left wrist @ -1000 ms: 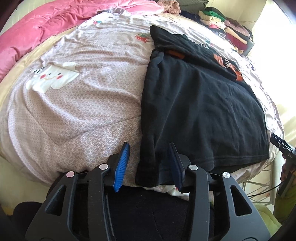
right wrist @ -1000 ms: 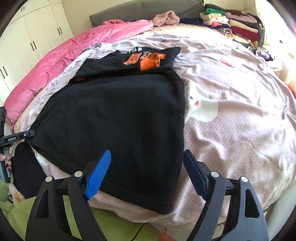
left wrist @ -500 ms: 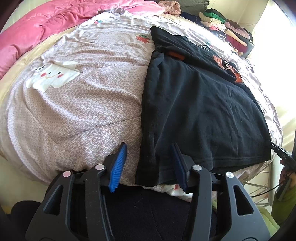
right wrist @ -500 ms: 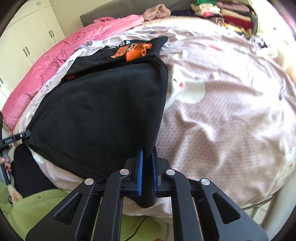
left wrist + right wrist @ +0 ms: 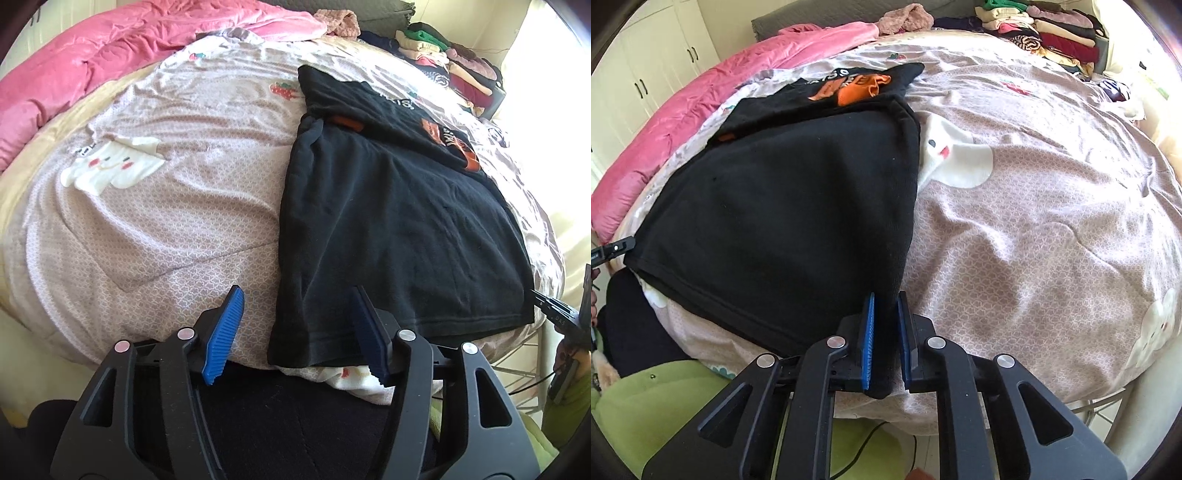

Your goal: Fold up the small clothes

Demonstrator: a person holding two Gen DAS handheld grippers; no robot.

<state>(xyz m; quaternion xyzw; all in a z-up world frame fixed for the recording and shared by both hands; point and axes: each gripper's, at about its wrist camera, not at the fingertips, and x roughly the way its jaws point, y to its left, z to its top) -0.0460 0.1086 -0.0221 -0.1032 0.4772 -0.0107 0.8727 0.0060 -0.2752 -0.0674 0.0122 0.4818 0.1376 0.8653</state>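
Note:
A black shirt (image 5: 388,221) with orange print lies flat on the bed, its hem at the near edge. It also shows in the right wrist view (image 5: 783,221). My left gripper (image 5: 295,332) is open, its blue pads either side of the shirt's near left hem corner, not closed on it. My right gripper (image 5: 885,339) is shut on the shirt's near right hem corner, the black cloth pinched between the pads.
The bed has a pinkish patterned quilt (image 5: 1034,240) with white cartoon patches. A pink duvet (image 5: 92,62) lies at the far left. A stack of folded clothes (image 5: 1056,33) sits at the far right corner. White wardrobe doors (image 5: 646,74) stand left.
My right gripper moved onto the shirt's hem corner and closed on it. My left gripper stayed open around the other corner, moving only slightly.

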